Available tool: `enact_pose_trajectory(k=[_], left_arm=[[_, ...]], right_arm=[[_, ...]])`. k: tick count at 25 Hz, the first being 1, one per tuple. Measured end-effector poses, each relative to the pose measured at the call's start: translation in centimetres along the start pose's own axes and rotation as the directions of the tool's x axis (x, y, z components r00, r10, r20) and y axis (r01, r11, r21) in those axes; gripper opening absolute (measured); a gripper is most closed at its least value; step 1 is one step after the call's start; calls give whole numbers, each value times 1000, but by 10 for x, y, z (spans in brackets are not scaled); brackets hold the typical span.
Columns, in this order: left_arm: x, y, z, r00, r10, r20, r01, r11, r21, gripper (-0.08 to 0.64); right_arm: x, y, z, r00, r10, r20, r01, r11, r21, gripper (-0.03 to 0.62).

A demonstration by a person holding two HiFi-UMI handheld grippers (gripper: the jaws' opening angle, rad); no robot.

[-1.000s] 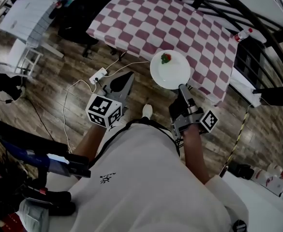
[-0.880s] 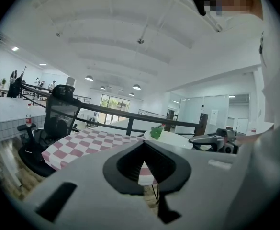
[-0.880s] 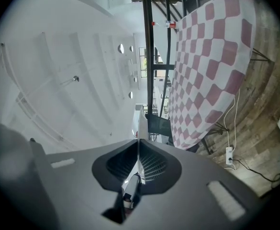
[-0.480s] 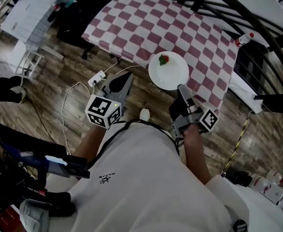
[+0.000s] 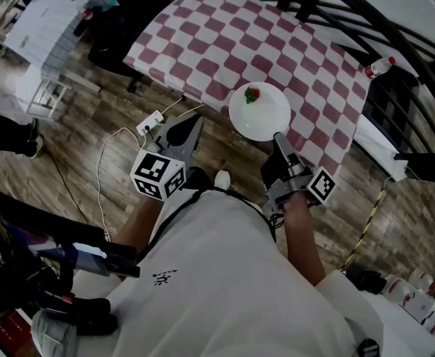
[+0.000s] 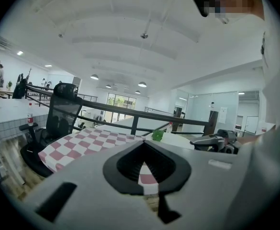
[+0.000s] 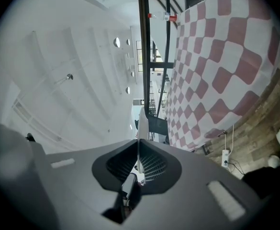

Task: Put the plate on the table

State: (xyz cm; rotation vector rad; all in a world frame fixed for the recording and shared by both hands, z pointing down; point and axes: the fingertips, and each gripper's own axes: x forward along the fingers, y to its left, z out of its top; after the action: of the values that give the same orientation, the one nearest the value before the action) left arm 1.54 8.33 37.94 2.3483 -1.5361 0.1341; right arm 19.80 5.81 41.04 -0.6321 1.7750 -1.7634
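The person wears a white short-sleeved shirt (image 5: 224, 274) with a small dark print (image 5: 163, 275) on the front, a thin black cord (image 5: 202, 190) looped at its collar, and a white shoe (image 5: 222, 178). The left tongs (image 5: 193, 121) and right tongs (image 5: 278, 135) are matte grey wedges. Each bears a white cube with black square markers: left cube (image 5: 158, 175), right cube (image 5: 322, 186).

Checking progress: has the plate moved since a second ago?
Yes: the plate has moved slightly farther over the checked table's near edge, in the right gripper.
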Motion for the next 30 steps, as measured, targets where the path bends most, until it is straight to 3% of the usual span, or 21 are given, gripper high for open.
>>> enact_pose_trajectory(k=[9,25,30], left_arm=[[22,11,1,1000,22,-15,-22,1000,1,2],[65,30,16,999,-35,-13,36,999,12,2],[89,66,24,998,-65,-23,66,998,8,2]], right_arm=[[20,-5,23,1000,9,-11,-9,1000,9,20],[50,-4,46,999,23,36,-23,1000,-3,20],[89,-10,51,998,17,63,-17,1000,4,20]])
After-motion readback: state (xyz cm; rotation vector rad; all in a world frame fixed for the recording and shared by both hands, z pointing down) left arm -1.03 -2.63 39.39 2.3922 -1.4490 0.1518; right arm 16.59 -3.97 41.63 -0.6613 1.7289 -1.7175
